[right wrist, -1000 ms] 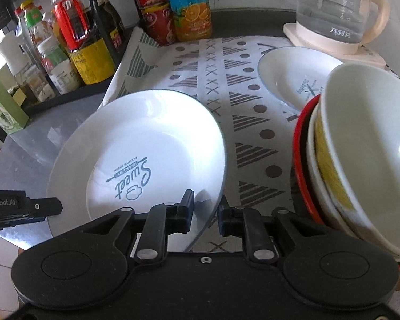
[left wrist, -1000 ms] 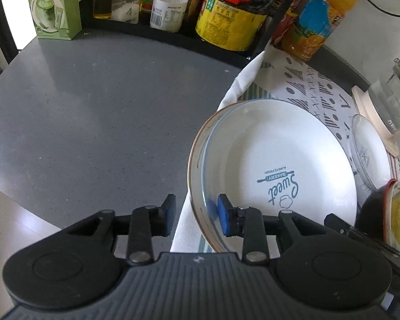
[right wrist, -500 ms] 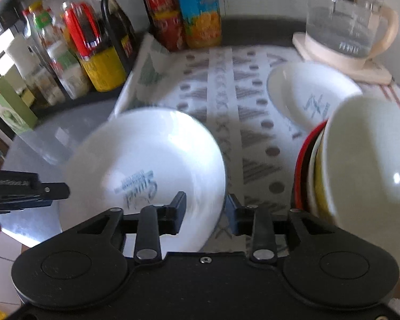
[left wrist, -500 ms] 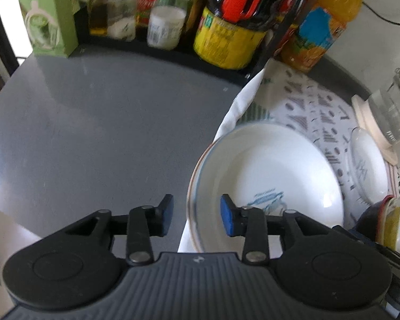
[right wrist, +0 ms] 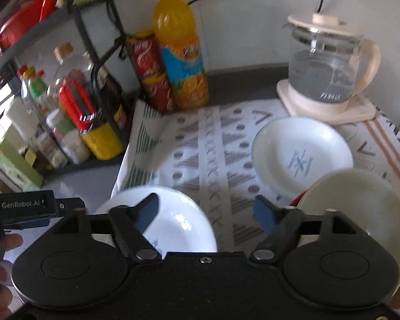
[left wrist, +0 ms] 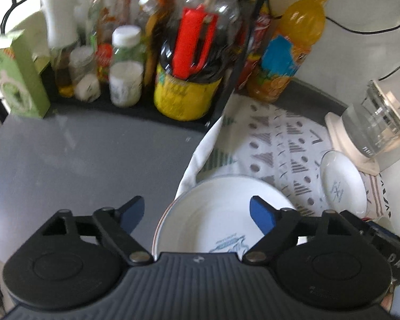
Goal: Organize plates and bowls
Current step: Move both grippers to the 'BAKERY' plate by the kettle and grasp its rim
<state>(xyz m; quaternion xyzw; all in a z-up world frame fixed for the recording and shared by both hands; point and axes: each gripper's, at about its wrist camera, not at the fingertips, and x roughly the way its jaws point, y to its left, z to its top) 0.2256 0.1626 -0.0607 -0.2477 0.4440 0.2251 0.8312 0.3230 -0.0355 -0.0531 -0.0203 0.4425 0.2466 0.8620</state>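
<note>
Grey and smooth, the table carries a patterned cloth on its right half, and over it we hold both tongs spread wide with nothing between the fingers. Our left tongs hover above the near left rim of the large white plate, which lies flat on the near edge of the cloth, blue lettering on its base. Our right tongs hang over the same large white plate and the bare cloth beside it. Just right of them stands a stack of bowls, cream on top with a red rim showing beneath. Behind the stack a smaller white plate sits on the cloth, near a glass kettle. Farther back we see an orange drink bottle and a rack of condiment bottles.
</note>
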